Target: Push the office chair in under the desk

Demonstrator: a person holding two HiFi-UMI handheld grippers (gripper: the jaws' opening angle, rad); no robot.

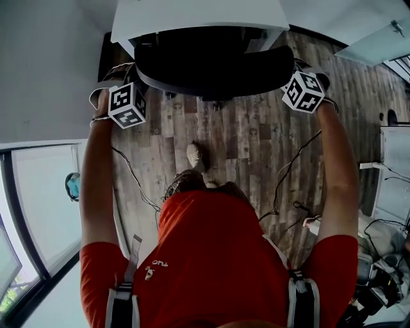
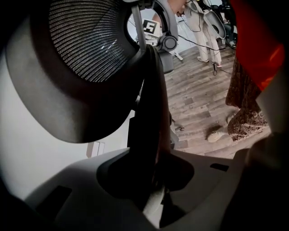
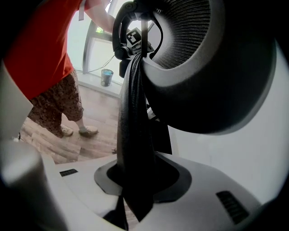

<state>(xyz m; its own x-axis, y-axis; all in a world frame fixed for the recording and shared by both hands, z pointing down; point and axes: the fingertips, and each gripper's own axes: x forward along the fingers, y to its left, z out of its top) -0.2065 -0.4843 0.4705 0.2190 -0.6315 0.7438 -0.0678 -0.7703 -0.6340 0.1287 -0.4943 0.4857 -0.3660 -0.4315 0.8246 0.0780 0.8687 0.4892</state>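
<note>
White desk (image 1: pixel 192 16) stood at the far side, with the office chair (image 1: pixel 214 61) partly under its near edge and its back out over the wood floor (image 1: pixel 250 141). Left gripper (image 2: pixel 153 180) pinched one side rim of the chair back, right gripper (image 3: pixel 135 180) pinched the other.

Wood-plank floor (image 1: pixel 250 138) w/ black cables (image 1: pixel 285 168) across it; sm. blue bucket (image 3: pixel 107 77) by window (image 3: pixel 95 54); white cabinet (image 1: pixel 395 170) at rt.
</note>
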